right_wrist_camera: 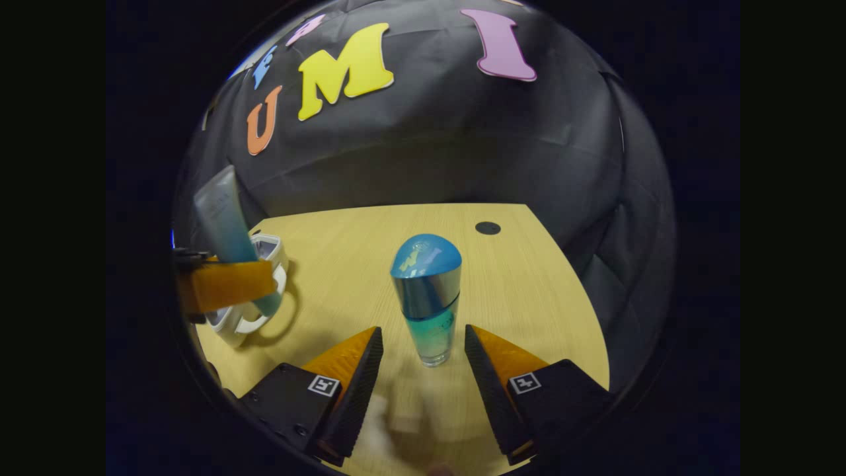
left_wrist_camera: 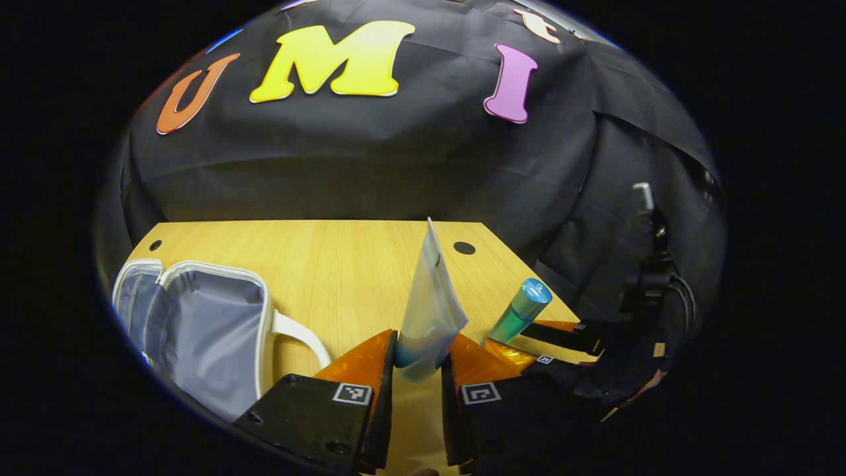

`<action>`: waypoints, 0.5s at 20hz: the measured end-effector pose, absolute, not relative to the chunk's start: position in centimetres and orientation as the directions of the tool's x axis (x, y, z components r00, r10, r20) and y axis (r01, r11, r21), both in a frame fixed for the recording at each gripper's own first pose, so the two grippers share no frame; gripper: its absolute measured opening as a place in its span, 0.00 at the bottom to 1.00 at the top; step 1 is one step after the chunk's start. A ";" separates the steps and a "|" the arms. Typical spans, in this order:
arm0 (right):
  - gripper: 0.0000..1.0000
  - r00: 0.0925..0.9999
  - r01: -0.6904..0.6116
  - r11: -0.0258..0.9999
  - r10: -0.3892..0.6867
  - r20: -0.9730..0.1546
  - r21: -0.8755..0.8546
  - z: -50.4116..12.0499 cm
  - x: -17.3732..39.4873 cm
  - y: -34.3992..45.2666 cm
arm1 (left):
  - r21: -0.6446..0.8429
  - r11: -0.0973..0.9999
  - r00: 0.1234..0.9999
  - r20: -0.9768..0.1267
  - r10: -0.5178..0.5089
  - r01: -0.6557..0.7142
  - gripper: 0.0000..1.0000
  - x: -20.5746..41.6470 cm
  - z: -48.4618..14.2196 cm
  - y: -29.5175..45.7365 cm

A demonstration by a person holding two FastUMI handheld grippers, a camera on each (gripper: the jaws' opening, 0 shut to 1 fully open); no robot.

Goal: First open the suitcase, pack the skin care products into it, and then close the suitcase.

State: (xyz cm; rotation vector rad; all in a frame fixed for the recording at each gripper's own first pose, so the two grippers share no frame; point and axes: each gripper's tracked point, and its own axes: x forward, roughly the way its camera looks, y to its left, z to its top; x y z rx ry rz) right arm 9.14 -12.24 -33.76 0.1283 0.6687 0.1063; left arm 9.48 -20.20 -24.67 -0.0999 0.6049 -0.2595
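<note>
The tube [left_wrist_camera: 429,297] is standing pinched upright in the left claw [left_wrist_camera: 418,370], just right of the open suitcase [left_wrist_camera: 198,330] on the table [left_wrist_camera: 330,264]. Right of the tube, the bottle [right_wrist_camera: 426,297] is standing between the right claw's [right_wrist_camera: 423,360] spread fingers, ungripped. Best swinging the tube over the suitcase, lowering before releasing.

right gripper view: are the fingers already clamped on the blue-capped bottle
No: the right gripper is open, with a gap on each side of the blue-capped bottle, which stands upright on the table.
</note>
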 end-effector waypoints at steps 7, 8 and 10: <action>0.63 0.762 0.019 0.985 0.097 -0.640 0.172 -35.3 11.2 -12.1 | -0.110 0.991 0.803 -0.583 -0.123 0.072 0.35 8.7 -23.6 -12.8; 0.54 0.760 0.025 0.985 0.091 -0.643 0.169 -35.5 11.4 -12.1 | -0.097 0.994 0.804 -0.586 -0.102 0.056 0.35 8.6 -23.5 -11.8; 0.42 0.757 0.033 0.988 0.075 -0.649 0.152 -35.3 11.7 -12.1 | -0.067 0.997 0.805 -0.591 -0.059 0.024 0.35 8.7 -23.2 -9.7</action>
